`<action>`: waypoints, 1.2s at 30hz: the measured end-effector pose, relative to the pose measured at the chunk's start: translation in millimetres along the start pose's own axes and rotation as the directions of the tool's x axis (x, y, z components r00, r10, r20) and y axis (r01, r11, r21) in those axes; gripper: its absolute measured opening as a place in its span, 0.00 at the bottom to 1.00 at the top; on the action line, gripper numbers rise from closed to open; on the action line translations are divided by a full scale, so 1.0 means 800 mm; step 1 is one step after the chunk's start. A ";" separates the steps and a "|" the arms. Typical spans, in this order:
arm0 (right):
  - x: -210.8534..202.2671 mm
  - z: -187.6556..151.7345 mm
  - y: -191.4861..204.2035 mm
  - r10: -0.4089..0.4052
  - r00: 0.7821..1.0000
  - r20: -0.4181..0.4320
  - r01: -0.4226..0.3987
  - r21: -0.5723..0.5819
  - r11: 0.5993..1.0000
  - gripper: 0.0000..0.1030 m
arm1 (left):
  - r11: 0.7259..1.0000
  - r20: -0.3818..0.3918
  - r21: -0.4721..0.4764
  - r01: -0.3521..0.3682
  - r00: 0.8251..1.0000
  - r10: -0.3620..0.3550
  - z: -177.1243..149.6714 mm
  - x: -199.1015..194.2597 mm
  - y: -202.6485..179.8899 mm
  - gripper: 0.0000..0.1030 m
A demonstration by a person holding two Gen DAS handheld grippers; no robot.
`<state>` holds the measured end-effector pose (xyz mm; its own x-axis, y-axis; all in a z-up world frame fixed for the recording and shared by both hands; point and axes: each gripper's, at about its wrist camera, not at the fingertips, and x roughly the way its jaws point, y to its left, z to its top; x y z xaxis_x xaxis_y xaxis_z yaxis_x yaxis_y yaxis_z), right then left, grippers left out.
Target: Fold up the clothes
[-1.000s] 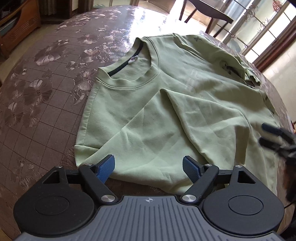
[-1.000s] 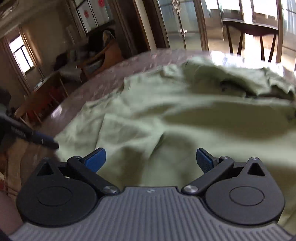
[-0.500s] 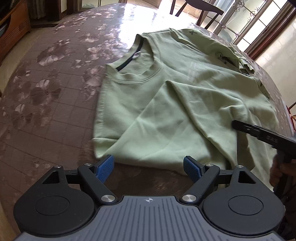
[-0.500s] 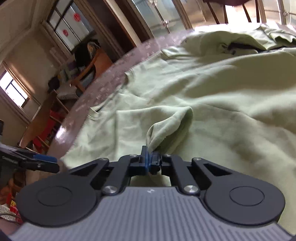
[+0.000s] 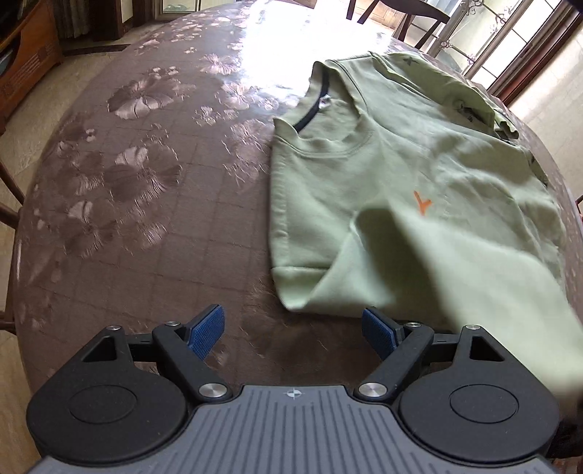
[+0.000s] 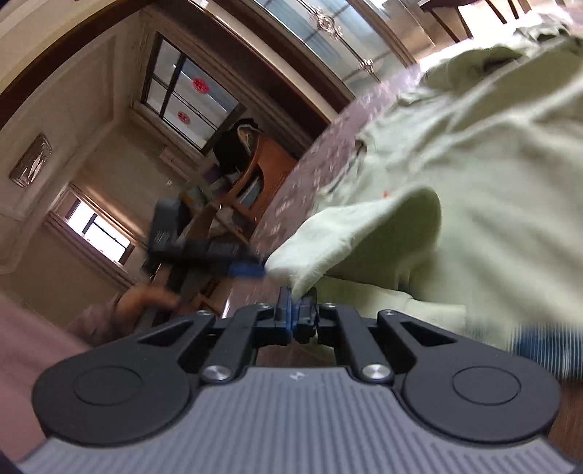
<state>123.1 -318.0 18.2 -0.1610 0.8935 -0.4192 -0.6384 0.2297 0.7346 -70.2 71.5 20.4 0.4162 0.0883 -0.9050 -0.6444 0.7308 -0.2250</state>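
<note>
A pale green T-shirt (image 5: 393, 175) with a dark-lined collar and a small orange mark lies on the right part of the table. My left gripper (image 5: 293, 330) is open above bare tablecloth, just left of the shirt's near corner, with nothing between its blue pads. My right gripper (image 6: 295, 313) is shut on a fold of the T-shirt (image 6: 473, 175), and the lifted cloth drapes over from the right. That raised flap shows blurred in the left wrist view at lower right. The left gripper (image 6: 204, 240) appears in the right wrist view, held by a hand (image 6: 145, 302).
The round table (image 5: 145, 189) has a brown floral cloth, bare on its left half. A wooden cabinet (image 5: 25, 54) stands at far left. Dark chairs (image 5: 400, 14) and windows lie beyond the far edge.
My right gripper shut on a fold of the shirt, then lifted and carried it across while rolling. My left gripper slid left off the shirt's hem onto bare tablecloth, staying open.
</note>
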 end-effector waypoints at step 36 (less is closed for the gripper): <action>-0.190 0.073 -0.137 -0.616 0.734 0.287 0.601 0.150 0.785 0.82 | 0.975 0.225 0.224 0.009 0.972 -0.061 0.246 0.112 -0.124 0.83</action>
<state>261.7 -456.5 32.7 0.4910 0.6246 -0.6072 -0.4847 0.7751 0.4053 157.4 140.3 32.3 0.5884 0.1942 -0.7849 -0.4808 0.8645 -0.1465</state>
